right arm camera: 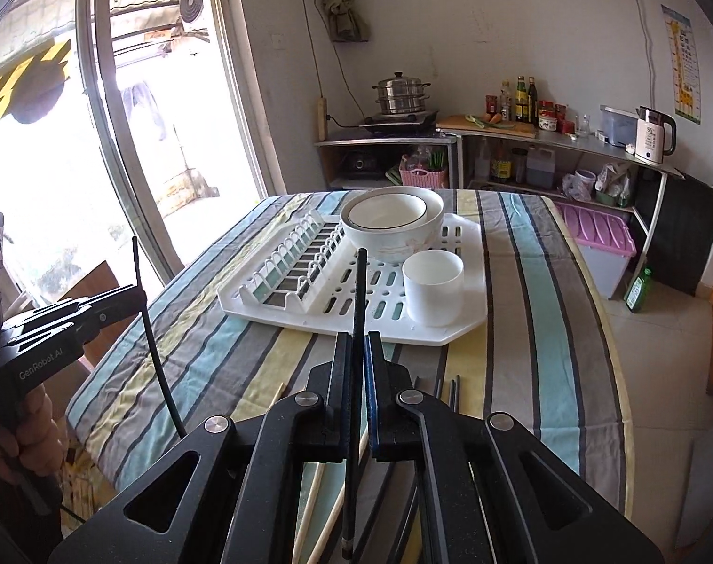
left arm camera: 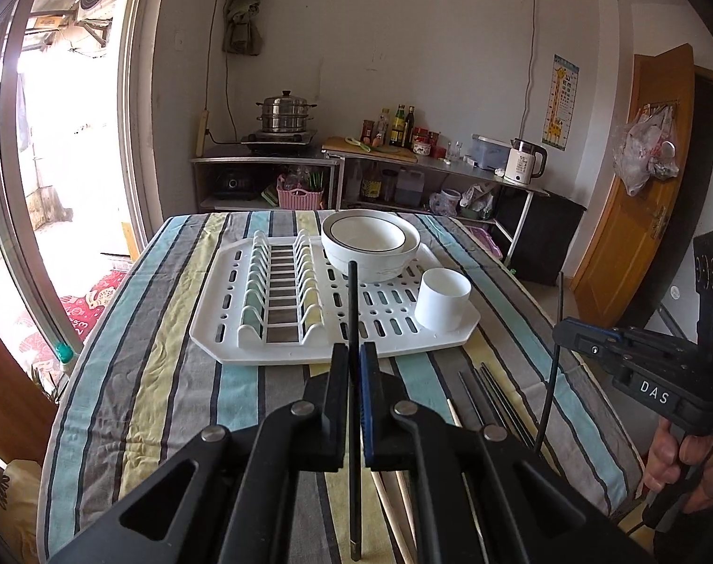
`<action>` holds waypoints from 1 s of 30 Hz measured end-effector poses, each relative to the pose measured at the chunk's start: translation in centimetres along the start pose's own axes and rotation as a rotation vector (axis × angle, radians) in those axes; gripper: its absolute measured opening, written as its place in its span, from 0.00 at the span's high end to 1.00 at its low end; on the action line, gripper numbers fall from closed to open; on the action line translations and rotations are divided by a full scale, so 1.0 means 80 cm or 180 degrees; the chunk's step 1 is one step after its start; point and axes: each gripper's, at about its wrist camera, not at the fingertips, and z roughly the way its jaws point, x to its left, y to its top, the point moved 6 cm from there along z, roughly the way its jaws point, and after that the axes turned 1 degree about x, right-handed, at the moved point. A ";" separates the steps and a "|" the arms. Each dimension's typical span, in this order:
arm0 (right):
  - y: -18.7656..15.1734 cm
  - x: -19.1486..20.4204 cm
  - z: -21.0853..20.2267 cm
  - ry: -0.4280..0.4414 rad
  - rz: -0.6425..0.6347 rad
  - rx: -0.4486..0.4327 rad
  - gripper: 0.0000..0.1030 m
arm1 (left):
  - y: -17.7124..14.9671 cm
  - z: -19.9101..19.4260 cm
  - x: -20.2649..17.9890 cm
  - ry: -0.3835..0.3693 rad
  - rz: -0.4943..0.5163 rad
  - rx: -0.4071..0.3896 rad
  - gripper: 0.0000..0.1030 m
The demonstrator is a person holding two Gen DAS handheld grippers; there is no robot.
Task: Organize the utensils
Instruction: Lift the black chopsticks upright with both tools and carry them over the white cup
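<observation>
My left gripper (left arm camera: pixel 354 352) is shut on a black chopstick (left arm camera: pixel 353 301) that stands upright between its jaws, above the striped table in front of the white dish rack (left arm camera: pixel 309 324). My right gripper (right arm camera: pixel 358 343) is shut on a second black chopstick (right arm camera: pixel 360 282), also upright. A white cup (left arm camera: pixel 443 300) stands at the rack's near right corner, also in the right wrist view (right arm camera: pixel 432 289). Stacked white bowls (left arm camera: pixel 370 244) sit at the rack's back. Several more chopsticks (left arm camera: pixel 486 392), black and pale wood, lie on the cloth below the grippers.
The right gripper shows at the right edge of the left wrist view (left arm camera: pixel 629 362); the left gripper shows at the left of the right wrist view (right arm camera: pixel 74 324). A kitchen counter (left arm camera: pixel 403 160) with pot, bottles and kettle stands behind the table. A sliding glass door is on the left.
</observation>
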 end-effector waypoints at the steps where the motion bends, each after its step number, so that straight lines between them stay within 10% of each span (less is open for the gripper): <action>1: 0.000 0.002 -0.005 0.0000 -0.0025 -0.0027 0.95 | -0.001 -0.004 -0.001 -0.0006 0.0010 -0.0012 0.95; 16: 0.021 -0.007 -0.037 0.0016 -0.0052 -0.0262 0.96 | 0.028 -0.012 -0.013 -0.0090 0.0093 -0.0124 0.96; 30: 0.120 -0.066 -0.025 -0.0158 0.0079 -0.0592 0.96 | 0.143 0.044 -0.057 -0.0406 0.0125 -0.0170 0.96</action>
